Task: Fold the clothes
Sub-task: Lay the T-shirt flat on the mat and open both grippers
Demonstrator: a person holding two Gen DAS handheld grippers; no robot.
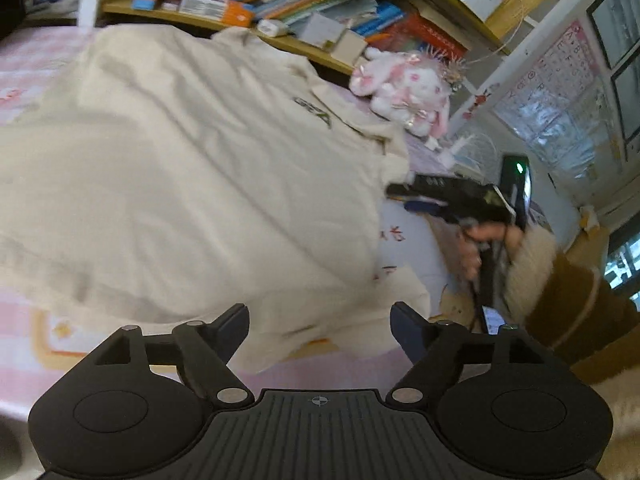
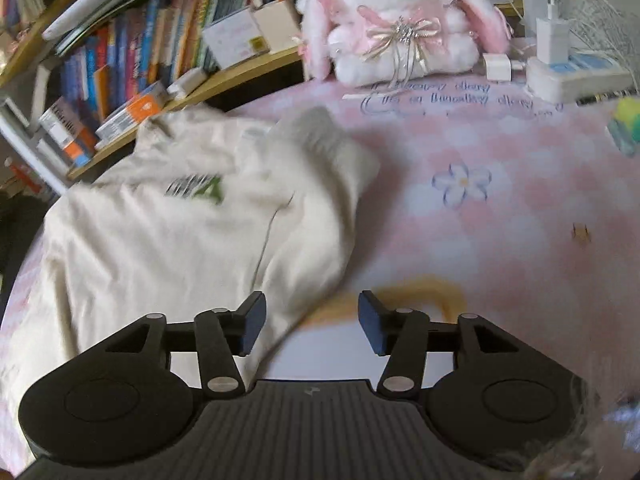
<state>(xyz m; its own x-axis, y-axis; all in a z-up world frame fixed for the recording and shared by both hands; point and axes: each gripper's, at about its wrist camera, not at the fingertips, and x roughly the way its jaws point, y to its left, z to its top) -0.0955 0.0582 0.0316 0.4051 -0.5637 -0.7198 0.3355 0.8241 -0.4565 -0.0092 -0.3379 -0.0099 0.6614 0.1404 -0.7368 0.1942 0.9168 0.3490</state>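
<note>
Both tongs, left gripper [image 1: 320, 326] & right gripper [image 2: 311, 322], hang spread and empty over a cream shirt [image 1: 180, 168] lying partly bunched on the pink table cover [image 2: 500, 220]. Fabric looks soft, light, floppy; best pinched at hem or sleeve edge.

Worktop [image 2: 500, 216]: pink-and-white checked cover with flower prints and handwriting-style text. Wooden bookshelf [image 2: 132, 60] behind it, packed with colourful books and small boxes. Pink-and-white plush rabbit [image 2: 400, 20] seated at the worktop's far edge. White power strip [image 2: 576, 74] with plugged-in chargers beside the rabbit. Alphabet chart [image 1: 560, 80] on the wall. Dark-framed window [image 1: 620, 48] next to the chart.
</note>
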